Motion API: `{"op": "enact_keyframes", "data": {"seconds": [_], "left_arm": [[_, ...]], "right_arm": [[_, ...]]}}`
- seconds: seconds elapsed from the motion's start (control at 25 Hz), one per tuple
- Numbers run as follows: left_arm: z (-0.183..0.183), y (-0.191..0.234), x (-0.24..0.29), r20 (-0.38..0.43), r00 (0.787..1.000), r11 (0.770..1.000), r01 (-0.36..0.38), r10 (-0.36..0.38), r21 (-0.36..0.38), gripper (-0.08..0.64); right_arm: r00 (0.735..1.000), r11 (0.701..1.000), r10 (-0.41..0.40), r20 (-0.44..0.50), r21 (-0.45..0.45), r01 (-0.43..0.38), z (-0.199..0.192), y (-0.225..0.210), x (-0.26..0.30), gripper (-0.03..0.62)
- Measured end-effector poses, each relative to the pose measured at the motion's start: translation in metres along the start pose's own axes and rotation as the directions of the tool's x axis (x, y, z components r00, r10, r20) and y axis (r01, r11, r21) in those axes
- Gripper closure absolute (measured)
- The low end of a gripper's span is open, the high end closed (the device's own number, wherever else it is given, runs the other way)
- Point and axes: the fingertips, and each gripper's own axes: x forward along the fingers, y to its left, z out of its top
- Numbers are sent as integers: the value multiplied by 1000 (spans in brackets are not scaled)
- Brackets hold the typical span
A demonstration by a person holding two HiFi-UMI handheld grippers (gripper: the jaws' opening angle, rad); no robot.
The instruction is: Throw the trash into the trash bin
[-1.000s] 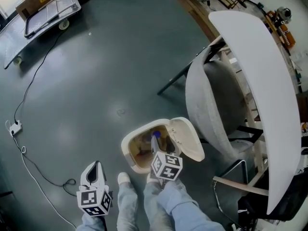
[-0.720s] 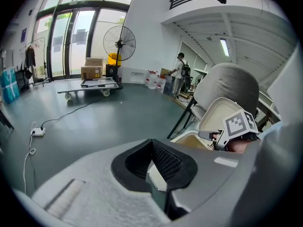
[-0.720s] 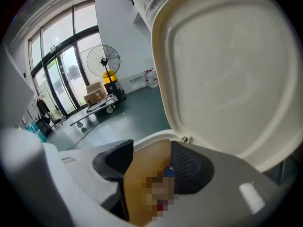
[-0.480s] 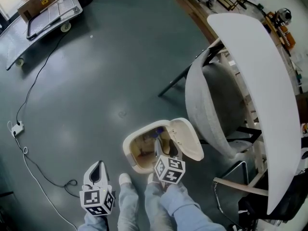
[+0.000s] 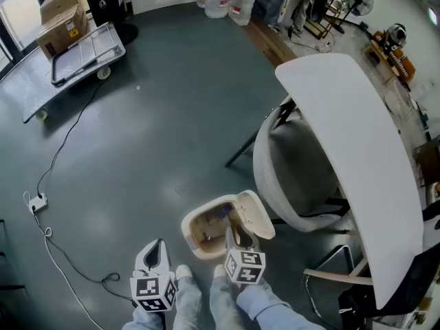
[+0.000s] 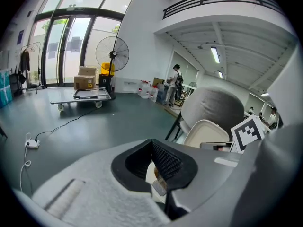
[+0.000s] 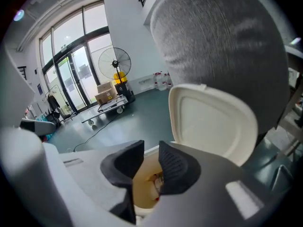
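1. The trash bin stands on the floor directly in front of the person, just beside the chair. Its lid is raised and tilted back, so the opening is exposed.
2. The trash is located inside the trash bin. In the right gripper view, discarded items are seen low in the bin, under the raised lid.
3. The right gripper is held above the near edge of the bin opening. Its jaws have just been closing, and a narrow gap is left between the pads. Nothing is held between them; only the bin interior is seen through the gap.
4. The left gripper is held to the left of the bin, apart from it. Its jaw tips are brought together and nothing is gripped.
5. The deposit step is judged complete: the trash is in the bin and neither gripper carries anything.
6. Only the open lid is judged to remain, if closing is required. Whether more trash is to be collected cannot be determined from these views.
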Motion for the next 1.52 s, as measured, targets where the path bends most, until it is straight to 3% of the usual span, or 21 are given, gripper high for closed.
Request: {"op": "enact_keyframes", "data": {"seconds": [0.2,0.48,0.68,0.92,1.12,1.32,1.52], "left_arm": [[50,-25,-35,52,998,999,29,-31,39,551],[125,-54,-93,116,992,999,39,-42,32,551],[173,-77,-134,148,987,997,63,-69,48,551],[228,-101,-181,227,969,993,77,-97,93,551],[263,-107,-203,296,951,993,59,-88,105,551],[277,-103,-202,327,943,996,33,-60,88,551],[285,-106,-203,347,937,997,17,-43,78,551]], "right_arm": [[999,997,30,17,-71,-29,42,13,-63,588],[989,970,139,51,-207,-126,123,47,-159,589],[978,956,178,105,-254,-147,173,60,-229,588],[964,963,170,204,-242,-118,221,46,-296,589],[940,978,81,331,-208,-11,262,6,-340,589],[926,994,-6,379,-103,48,270,-31,-355,589],[920,997,-34,390,-52,58,271,-48,-360,588]]}}
